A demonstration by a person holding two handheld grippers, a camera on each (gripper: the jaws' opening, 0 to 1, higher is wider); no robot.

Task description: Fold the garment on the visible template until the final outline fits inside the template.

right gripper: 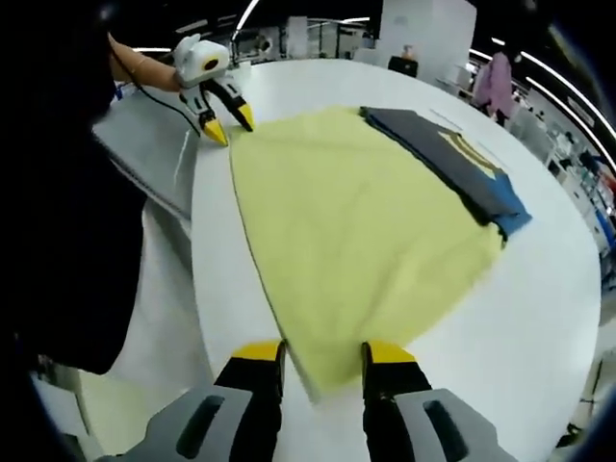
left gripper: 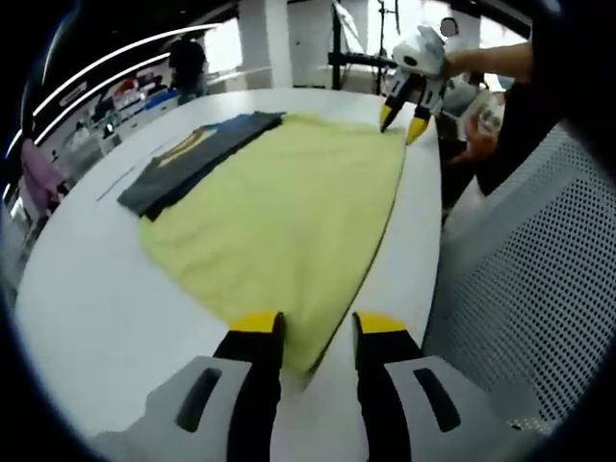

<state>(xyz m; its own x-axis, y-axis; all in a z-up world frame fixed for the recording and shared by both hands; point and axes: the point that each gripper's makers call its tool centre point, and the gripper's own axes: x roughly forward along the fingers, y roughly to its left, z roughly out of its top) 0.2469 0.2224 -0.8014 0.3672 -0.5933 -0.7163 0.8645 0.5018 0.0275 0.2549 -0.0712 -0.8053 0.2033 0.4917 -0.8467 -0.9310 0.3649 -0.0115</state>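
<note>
I have both tongs open, gripping nothing: left tongs (left gripper: pixel 318 332) and right tongs (right gripper: pixel 322 356) each straddle a near corner of the yellow garment (left gripper: pixel 289 212). I should close on both corners together, then lift evenly.

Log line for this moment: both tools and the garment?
left tool: open, astride yellow garment corner | right tool: open, astride other corner | dark garment: partly beneath, far side

Illumination: bright, even, from overhead ceiling light strips (left gripper: pixel 106 63). White surface (right gripper: pixel 539 318) shows mild glare. Shadows soft. Fisheye distortion bends edges; backgrounds slightly blurred.
</note>
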